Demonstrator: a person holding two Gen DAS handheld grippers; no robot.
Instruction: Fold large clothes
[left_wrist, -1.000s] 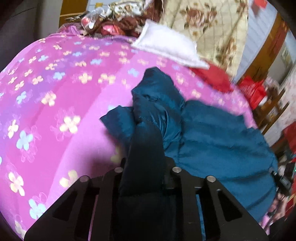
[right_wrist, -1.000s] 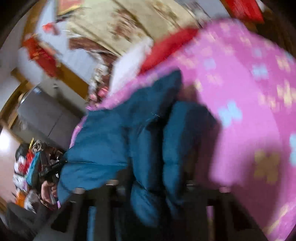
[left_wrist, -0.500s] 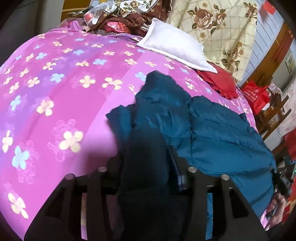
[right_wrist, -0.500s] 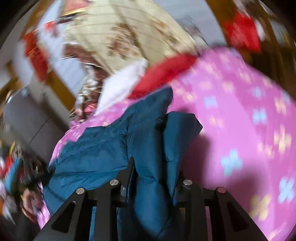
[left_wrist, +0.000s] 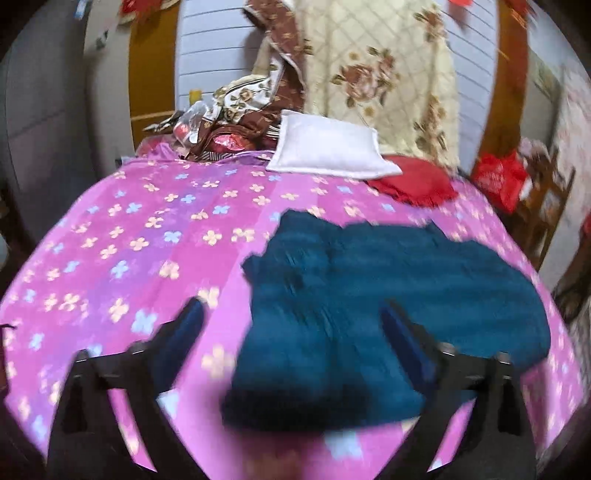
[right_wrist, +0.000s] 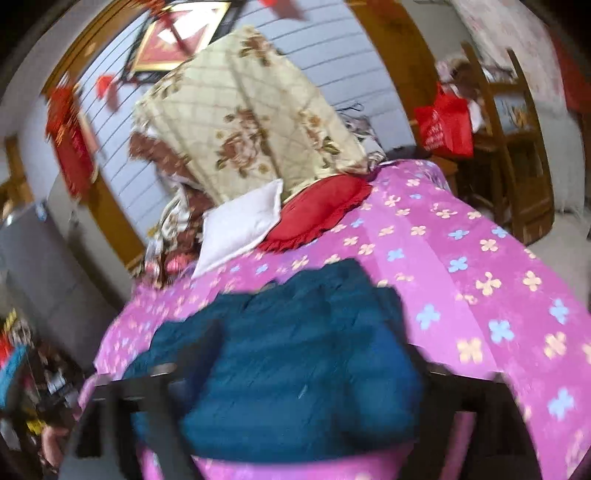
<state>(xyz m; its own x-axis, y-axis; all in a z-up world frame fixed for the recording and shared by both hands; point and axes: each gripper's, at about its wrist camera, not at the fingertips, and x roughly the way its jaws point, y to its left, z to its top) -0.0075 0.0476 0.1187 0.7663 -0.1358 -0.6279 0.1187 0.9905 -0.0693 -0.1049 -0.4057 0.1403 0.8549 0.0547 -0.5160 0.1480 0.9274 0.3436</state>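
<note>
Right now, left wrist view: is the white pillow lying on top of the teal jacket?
No: the white pillow sits at the bed's far end, apart from the teal jacket.

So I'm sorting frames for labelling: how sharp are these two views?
Left wrist view: teal jacket and left tool smeared, white pillow crisper. Right wrist view: motion blur throughout, right tool fingers barely defined; fisheye curves both.

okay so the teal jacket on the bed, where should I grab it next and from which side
Probably the near hem of the teal jacket, coming from the near edge of the bed. That edge bulges thick and free towards both cameras. The left gripper and right gripper have just been opening and stand open above it, gripping nothing.
</note>
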